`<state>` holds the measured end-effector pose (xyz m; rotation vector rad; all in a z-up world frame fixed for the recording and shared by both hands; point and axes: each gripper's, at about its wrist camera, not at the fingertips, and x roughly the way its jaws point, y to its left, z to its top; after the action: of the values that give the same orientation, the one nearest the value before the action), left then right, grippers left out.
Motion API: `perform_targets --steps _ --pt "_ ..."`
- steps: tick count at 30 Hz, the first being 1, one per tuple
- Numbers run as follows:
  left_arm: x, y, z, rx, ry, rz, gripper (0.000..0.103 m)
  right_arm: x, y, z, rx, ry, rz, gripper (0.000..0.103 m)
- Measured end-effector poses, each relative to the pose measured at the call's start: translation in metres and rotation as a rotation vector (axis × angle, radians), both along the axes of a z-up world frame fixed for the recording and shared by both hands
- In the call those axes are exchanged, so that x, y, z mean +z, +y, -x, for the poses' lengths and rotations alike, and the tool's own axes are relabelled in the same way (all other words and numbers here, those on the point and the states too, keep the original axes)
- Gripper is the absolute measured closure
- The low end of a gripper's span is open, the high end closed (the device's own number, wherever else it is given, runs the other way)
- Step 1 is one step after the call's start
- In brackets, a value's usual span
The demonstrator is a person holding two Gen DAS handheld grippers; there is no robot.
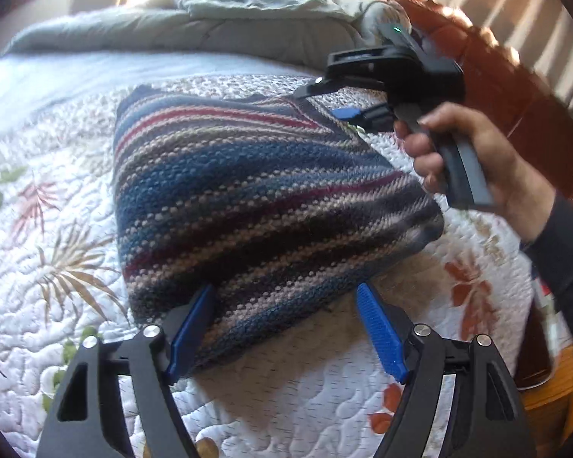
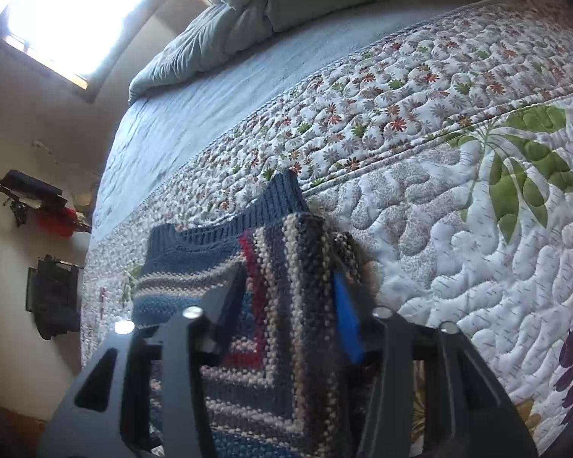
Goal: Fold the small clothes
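On the quilt [image 1: 76, 229], we've got left gripper [image 1: 286, 328] spread at the folded sweater [image 1: 256, 198] edge; right gripper [image 2: 290, 305] pinching sweater fabric.

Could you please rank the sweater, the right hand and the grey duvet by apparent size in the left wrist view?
1. Sweater, clearly largest.
2. Duvet, though it lies farther off, so likely bigger in truth.
3. Right hand, smallest.

The left wrist camera looks down from close above the striped knit [image 1: 256, 206], the bed's headboard end toward 12 o'clock. The right wrist camera sits lower, closer, tilted. Both share the knit [image 2: 271, 297] and quilt [image 1: 57, 229].
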<state>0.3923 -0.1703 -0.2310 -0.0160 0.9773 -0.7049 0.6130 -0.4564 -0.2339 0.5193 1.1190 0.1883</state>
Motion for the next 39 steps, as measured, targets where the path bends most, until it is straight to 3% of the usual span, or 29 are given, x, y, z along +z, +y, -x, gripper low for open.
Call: perform_targets --steps 1,7,12,13,15,16,22,25,27,28,29,31,33,36,37,38,39 --pt "-0.001 -0.004 0.004 -0.004 -0.022 -0.02 0.025 -0.002 0.0 0.0 0.009 0.0 0.012 0.093" --pt "0.002 -0.007 0.01 -0.01 -0.052 -0.026 0.025 0.016 -0.016 0.007 -0.048 -0.102 0.042 0.094" --pt "0.006 -0.005 0.011 -0.009 -0.055 -0.028 0.025 -0.02 -0.018 0.001 -0.083 -0.006 0.107 0.093" --pt "0.007 -0.005 0.011 -0.008 -0.053 -0.029 0.025 -0.019 -0.019 0.002 -0.087 -0.009 0.079 0.091" --pt "0.008 -0.004 0.012 -0.006 -0.045 -0.041 0.025 -0.013 -0.023 0.006 -0.096 -0.015 0.037 0.074" --pt "0.009 -0.005 0.014 -0.005 -0.044 -0.045 0.025 -0.008 -0.024 0.011 -0.096 -0.024 0.034 0.059" --pt "0.017 -0.004 0.022 -0.005 -0.045 -0.067 0.025 0.01 -0.032 0.062 -0.06 -0.028 0.009 0.053" --pt "0.022 -0.003 0.029 -0.003 -0.045 -0.071 0.025 0.005 -0.037 0.092 -0.068 -0.005 -0.045 0.044" --pt "0.025 -0.002 0.034 -0.003 -0.049 -0.075 0.025 -0.004 -0.032 0.099 -0.058 0.012 -0.067 0.044" --pt "0.027 -0.001 0.036 -0.005 -0.049 -0.079 0.025 -0.007 -0.029 0.101 -0.05 0.021 -0.074 0.051" --pt "0.029 -0.001 0.038 -0.006 -0.049 -0.082 0.025 -0.01 -0.027 0.102 -0.043 0.02 -0.077 0.078" --pt "0.032 0.002 0.044 -0.004 -0.051 -0.084 0.025 -0.014 -0.028 0.106 -0.068 0.012 -0.042 0.087" --pt "0.034 0.008 0.048 0.005 -0.051 -0.091 0.025 -0.023 -0.032 0.111 -0.091 0.038 -0.029 0.087" --pt "0.035 0.022 0.048 0.031 -0.026 -0.082 0.025 -0.006 -0.034 0.128 -0.07 -0.027 -0.073 0.079" --pt "0.036 0.029 0.047 0.039 -0.017 -0.067 0.025 0.0 -0.034 0.134 -0.073 -0.044 -0.076 0.071" --pt "0.037 0.037 0.046 0.047 -0.009 -0.045 0.025 0.006 -0.034 0.143 -0.08 -0.054 -0.071 0.055" --pt "0.037 0.047 0.045 0.06 0.004 -0.017 0.024 0.007 -0.035 0.152 -0.089 -0.05 -0.074 0.051"
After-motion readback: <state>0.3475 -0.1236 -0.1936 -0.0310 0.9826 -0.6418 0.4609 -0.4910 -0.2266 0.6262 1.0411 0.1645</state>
